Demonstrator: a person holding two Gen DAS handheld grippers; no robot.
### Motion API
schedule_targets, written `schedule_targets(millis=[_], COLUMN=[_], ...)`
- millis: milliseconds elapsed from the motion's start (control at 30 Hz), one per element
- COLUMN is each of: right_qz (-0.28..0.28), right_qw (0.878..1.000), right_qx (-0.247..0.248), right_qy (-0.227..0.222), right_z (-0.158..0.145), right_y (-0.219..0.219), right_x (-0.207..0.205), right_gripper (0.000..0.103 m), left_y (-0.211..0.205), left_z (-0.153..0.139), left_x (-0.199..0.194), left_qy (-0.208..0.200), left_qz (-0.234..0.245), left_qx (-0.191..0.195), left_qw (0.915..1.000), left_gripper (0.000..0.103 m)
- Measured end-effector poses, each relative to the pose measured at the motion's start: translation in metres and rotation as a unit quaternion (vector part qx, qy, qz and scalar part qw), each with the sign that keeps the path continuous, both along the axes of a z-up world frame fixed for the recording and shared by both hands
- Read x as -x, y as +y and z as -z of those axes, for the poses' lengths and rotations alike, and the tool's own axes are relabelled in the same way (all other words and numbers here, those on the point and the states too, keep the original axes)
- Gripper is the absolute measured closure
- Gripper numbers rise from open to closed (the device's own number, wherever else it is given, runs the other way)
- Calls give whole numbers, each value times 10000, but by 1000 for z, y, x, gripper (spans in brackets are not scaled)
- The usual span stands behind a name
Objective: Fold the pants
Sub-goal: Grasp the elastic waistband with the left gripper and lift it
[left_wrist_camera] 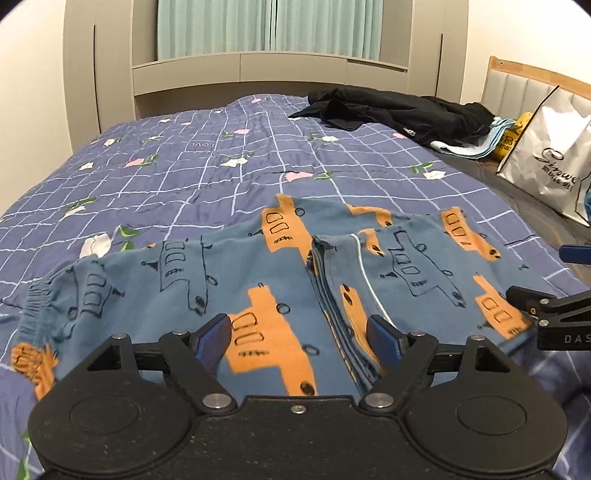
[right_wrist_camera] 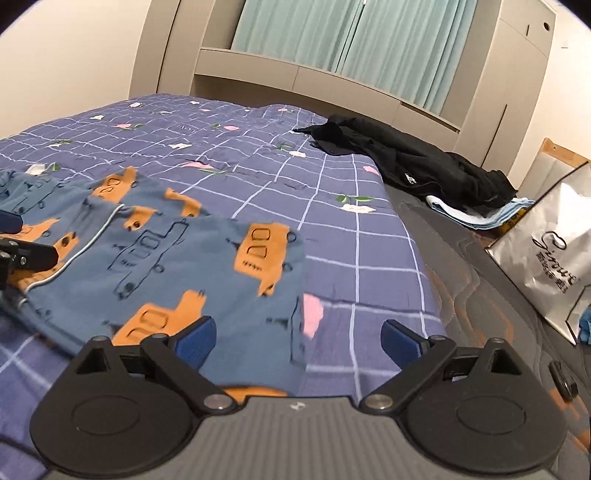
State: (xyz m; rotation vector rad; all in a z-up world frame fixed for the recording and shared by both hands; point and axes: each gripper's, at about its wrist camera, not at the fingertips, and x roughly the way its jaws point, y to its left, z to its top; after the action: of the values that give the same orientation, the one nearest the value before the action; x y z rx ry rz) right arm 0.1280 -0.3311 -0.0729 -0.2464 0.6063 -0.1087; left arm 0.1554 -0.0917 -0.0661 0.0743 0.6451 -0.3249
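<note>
Pants: we see the blue pants (left_wrist_camera: pixel 280 280) printed with orange and outlined buses lying folded on the quilt, filling the lower middle of the left wrist view; in the right wrist view they lie at centre left (right_wrist_camera: pixel 155 266).
Waistband: the gathered elastic edge (left_wrist_camera: pixel 37 299) sits at the far left of the left wrist view.
Fold edge: a stack of layered fabric edges (left_wrist_camera: pixel 332 314) runs down the middle of the left wrist view, with a thin white cord (left_wrist_camera: pixel 364 273) just beside it.
Left gripper: we find the left gripper (left_wrist_camera: pixel 299 332) low over the pants, its blue pads spread wide, cloth under the gap but neither pad pressing it.
Right gripper: the right gripper (right_wrist_camera: pixel 299 338) stands spread wide at the bottom of its own view, above the pants' right edge and the quilt, pinching nothing; it also juts in at the right edge of the left wrist view.
Quilt: a purple checked quilt (left_wrist_camera: pixel 177 173) with pink and white flowers covers the bed.
Dark clothing: a black heap (right_wrist_camera: pixel 424 166) lies at the upper right, well apart from the pants.
Bag: a white printed shopping bag (right_wrist_camera: pixel 546 251) stands at the right edge.
Curtain: pale green curtains (left_wrist_camera: pixel 273 26) hang at the top.
</note>
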Motion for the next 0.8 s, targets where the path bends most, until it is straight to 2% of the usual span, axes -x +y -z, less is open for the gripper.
schedule_targets(millis=[133, 200, 267, 333, 433, 500, 600, 733, 800], right_qz=[-245, -453, -613, -768, -992, -1098, -1203, -1157, -1095], right_qw=[9994, 9982, 9971, 9961, 9943, 9934, 9924, 9932, 9939], right_qx=[-67, -89, -37, -11, -41, -27, 5, -53, -90], right_qy=[-214, -382, -439, -442, -384, -341, -267, -75, 20], right_z=[-9, -16, -21, -23, -24, -23, -17, -7, -1], right_y=[7, 15, 26, 40, 62, 77, 94, 103, 105], right_x=[7, 5, -2, -13, -29, -36, -42, -43, -44], right_gripper=[0, 0, 0, 0, 0, 0, 0, 0, 0], left_y=[18, 33, 50, 66, 92, 108, 136, 165, 175], left_z=[-17, -27, -35, -41, -43, -38, -26, -8, -2], left_x=[12, 20, 28, 34, 39, 40, 33, 22, 16], left_qy=[-104, -276, -450, -530, -599, -538, -272, 134, 212], left_qz=[105, -42, -289, -572, -1068, -1405, -1829, -2164, -2259], left_qx=[344, 585, 762, 780, 596, 408, 374, 858, 1145], left_qw=[9993, 9979, 9957, 9939, 9907, 9878, 9820, 9724, 9672], left_gripper=[11, 1, 1, 1, 1, 1, 2, 8, 11])
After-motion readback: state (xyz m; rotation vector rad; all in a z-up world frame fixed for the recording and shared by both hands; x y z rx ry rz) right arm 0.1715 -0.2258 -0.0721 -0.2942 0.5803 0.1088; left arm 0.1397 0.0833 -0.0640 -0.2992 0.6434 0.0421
